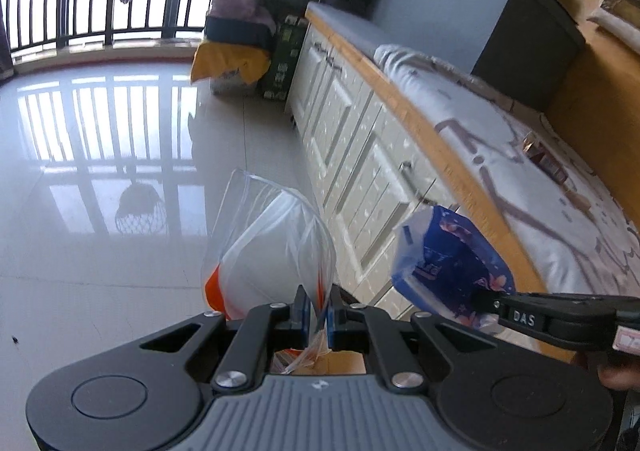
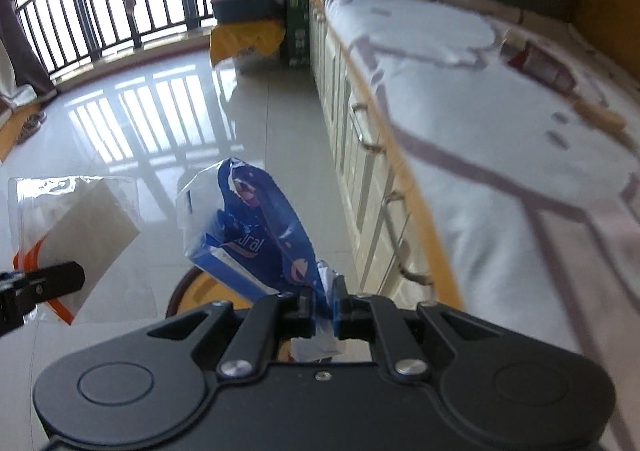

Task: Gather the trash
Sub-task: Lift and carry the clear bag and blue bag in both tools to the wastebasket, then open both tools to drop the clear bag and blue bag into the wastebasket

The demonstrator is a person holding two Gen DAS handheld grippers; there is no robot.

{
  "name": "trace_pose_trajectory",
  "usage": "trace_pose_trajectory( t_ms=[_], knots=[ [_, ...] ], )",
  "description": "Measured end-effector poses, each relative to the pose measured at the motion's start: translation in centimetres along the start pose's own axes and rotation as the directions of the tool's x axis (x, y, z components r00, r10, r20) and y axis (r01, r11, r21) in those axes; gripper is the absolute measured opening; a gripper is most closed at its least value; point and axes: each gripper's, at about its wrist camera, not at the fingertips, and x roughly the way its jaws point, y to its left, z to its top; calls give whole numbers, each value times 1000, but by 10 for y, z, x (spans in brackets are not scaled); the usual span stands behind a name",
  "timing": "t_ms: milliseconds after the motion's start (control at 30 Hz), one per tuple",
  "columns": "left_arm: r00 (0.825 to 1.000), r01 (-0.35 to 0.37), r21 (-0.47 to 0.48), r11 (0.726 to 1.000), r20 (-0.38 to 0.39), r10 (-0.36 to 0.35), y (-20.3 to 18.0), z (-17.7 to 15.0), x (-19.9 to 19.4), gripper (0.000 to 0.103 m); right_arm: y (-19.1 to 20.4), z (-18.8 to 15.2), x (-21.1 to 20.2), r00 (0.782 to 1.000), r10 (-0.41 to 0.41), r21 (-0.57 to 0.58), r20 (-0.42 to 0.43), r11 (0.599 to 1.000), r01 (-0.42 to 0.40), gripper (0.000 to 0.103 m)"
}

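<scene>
Both hands are full: the left gripper (image 1: 318,309) is pinching a clear plastic bag (image 1: 268,243) with an orange patch, and the right gripper (image 2: 325,305) is clamped on a torn blue wrapper (image 2: 256,235). Both hang over the tiled floor (image 1: 100,155) beside the bench (image 2: 500,123). A red packet (image 2: 538,63) sits on the cushion, off to the right, so the right hand's nearer.

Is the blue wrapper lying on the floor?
No, the right tongs are shut on the blue wrapper and hold it in the air above the floor.
</scene>
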Motion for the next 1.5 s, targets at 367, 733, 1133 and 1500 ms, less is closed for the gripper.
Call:
trace_pose_trajectory(
  t_ms=[367,733,1133,1500],
  knots=[
    [989,-39,-90,995,-146,26,34,-33,67,8,15,-2,76,982,37,-21,-183,999,-41,8],
    [962,-53,-90,995,-271,26,40,-62,122,8,21,-16,130,953,53,-5,-298,998,-58,9],
    [943,-74,-73,995,-329,46,44,-71,152,8,26,-22,163,917,131,19,-376,991,-134,23],
    [933,-76,-46,996,-356,55,38,-75,164,8,17,-22,175,903,192,60,-384,981,-183,27]
  ],
)
